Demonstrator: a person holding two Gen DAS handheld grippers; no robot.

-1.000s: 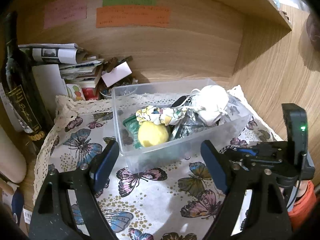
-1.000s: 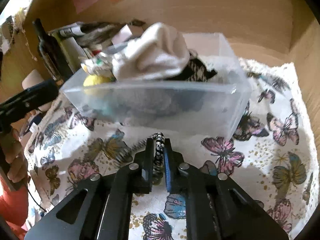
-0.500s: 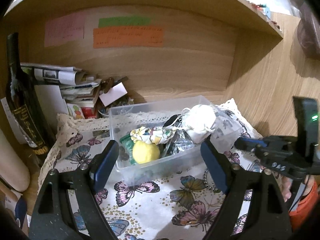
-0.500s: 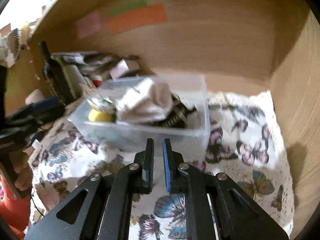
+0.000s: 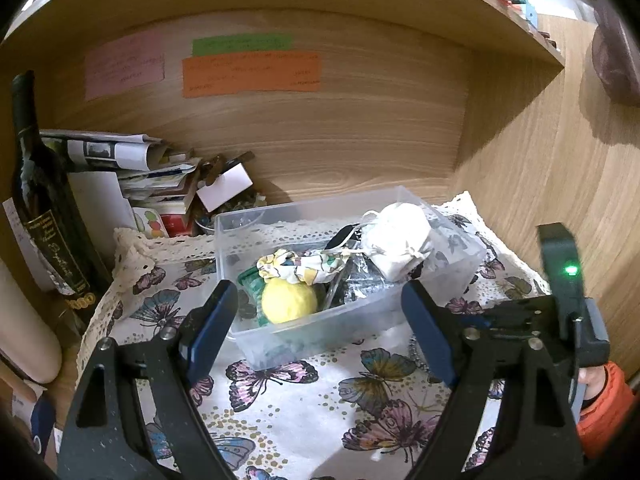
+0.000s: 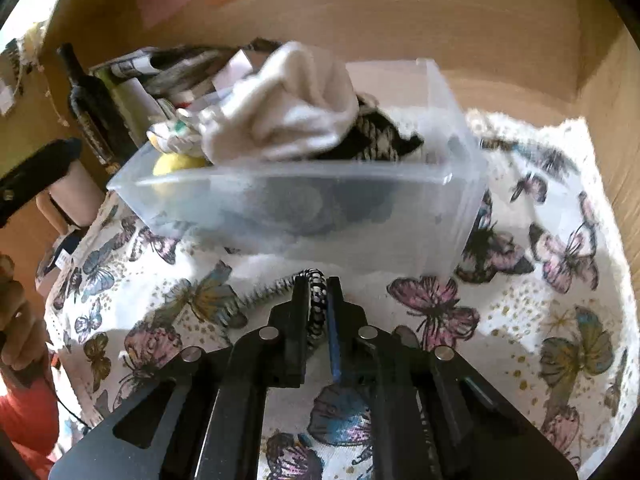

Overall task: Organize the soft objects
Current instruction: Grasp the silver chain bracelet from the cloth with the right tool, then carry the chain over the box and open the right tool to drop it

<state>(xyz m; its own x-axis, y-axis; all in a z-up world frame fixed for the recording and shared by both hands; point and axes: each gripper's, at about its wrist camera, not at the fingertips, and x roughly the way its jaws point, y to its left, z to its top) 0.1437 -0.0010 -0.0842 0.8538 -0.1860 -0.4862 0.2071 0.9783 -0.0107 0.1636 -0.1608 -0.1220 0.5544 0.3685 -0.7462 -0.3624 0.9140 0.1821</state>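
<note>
A clear plastic bin stands on the butterfly cloth and holds a yellow ball, a patterned cloth, a white pouch and dark soft items. My right gripper is shut on a black-and-white braided band just in front of the bin; the band trails left on the cloth. My left gripper is open and empty, in front of the bin's near left side. The right gripper also shows in the left wrist view.
A dark wine bottle stands at the left. A stack of papers and small boxes sits behind the bin against the wooden back wall. A wooden side wall closes the right. The butterfly cloth covers the shelf floor.
The right gripper, lifted back and seemingly empty half a second ago, is down by the bin again, shut on the braided band. The left gripper has drawn back a little.
</note>
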